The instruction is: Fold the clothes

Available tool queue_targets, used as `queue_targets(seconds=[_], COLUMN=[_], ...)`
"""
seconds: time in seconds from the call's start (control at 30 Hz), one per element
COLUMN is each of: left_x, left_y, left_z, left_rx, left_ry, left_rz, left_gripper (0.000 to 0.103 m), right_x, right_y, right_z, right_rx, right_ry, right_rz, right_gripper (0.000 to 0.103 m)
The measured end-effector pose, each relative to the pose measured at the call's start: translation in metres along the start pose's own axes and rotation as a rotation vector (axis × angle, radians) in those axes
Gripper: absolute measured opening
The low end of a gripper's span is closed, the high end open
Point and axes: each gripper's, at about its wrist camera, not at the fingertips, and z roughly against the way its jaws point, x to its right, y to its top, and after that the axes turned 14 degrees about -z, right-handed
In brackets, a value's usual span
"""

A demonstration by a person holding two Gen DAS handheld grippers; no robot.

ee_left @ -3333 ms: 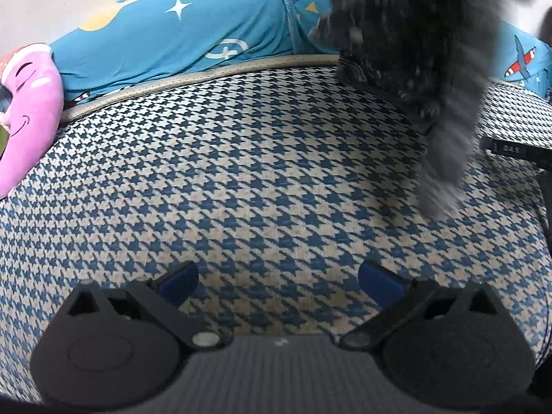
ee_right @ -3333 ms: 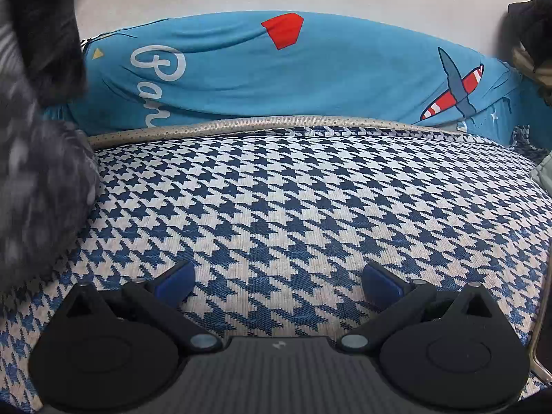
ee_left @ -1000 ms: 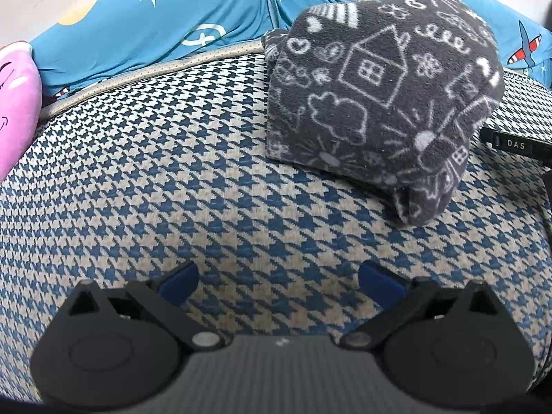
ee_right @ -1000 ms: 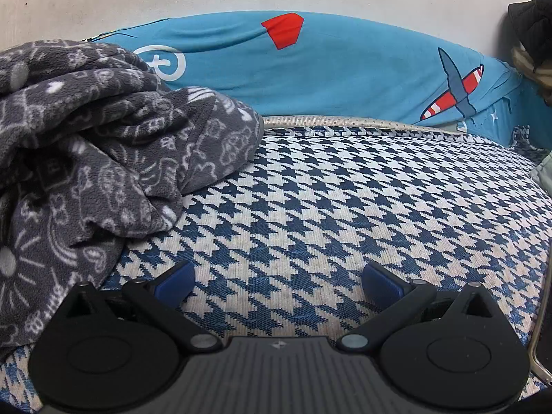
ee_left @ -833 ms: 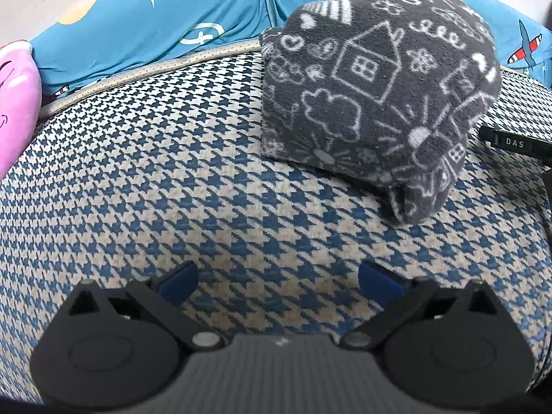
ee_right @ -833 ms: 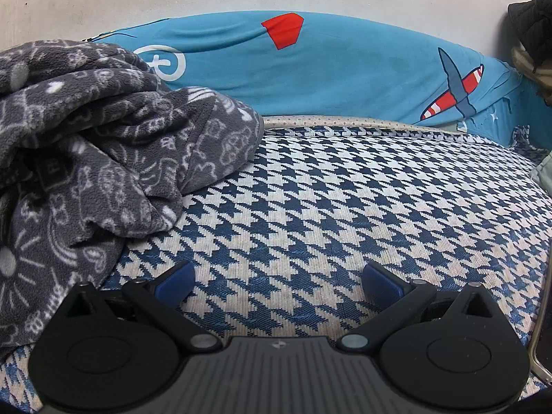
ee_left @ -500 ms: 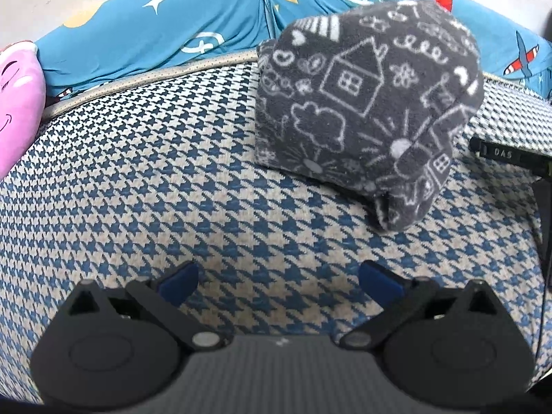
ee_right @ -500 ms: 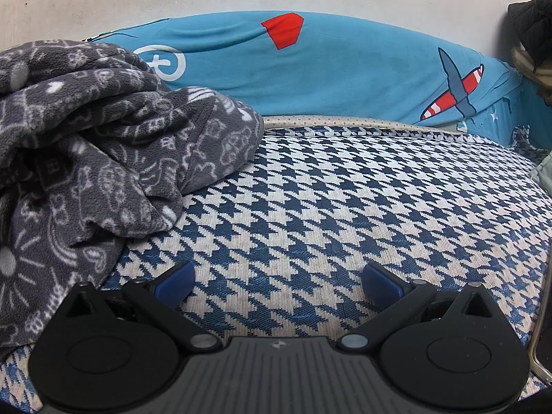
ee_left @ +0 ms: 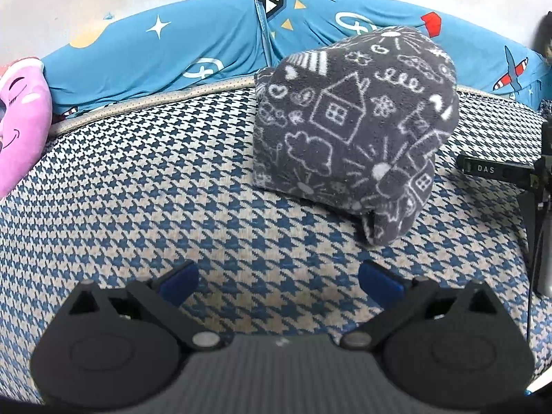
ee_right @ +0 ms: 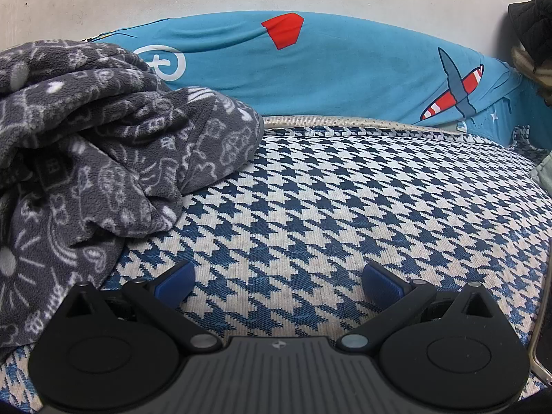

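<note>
A dark grey fleece garment (ee_left: 352, 131) with white doodle prints lies bunched in a heap on the blue-and-white houndstooth cushion (ee_left: 172, 189). My left gripper (ee_left: 277, 281) is open and empty, a short way in front of the heap and to its left. In the right wrist view the same garment (ee_right: 86, 145) fills the left side, its folds piled up beside my right gripper (ee_right: 277, 284), which is open with nothing between its fingers. The garment's near edge reaches down past the right gripper's left finger.
A blue cartoon-print cover (ee_left: 172, 55) runs along the back against a white wall. A pink plush toy (ee_left: 20, 120) sits at far left. A black device on a stand (ee_left: 500, 169) is at the right edge. Dark clothing (ee_right: 531, 10) hangs at upper right.
The grey garment dropped onto the cushion and settled in a heap. My left gripper has since drawn back and slightly right. The right gripper has stayed still.
</note>
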Motion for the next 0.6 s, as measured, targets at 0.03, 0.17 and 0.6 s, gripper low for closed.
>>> queue_targets(seconds=[0.03,0.17,0.6], left_x=[0.0,0.007,-0.006], left_y=[-0.001,0.001,-0.006], left_z=[0.002,0.005,-0.001], left_rx=[-0.001,-0.008,-0.034], left_ry=[-0.004,-0.003,-0.031], left_rz=[0.005,0.024,0.031], left_gripper=[0.103,0.103,0.103], right_x=[0.0,0.0,0.0], right_y=[0.0,0.0,0.0], right_z=[0.0,0.0,0.0], right_rx=[0.0,0.0,0.0], right_ry=[0.0,0.0,0.0], right_rz=[0.0,0.0,0.0], right_gripper=[0.103,0.103,0.103])
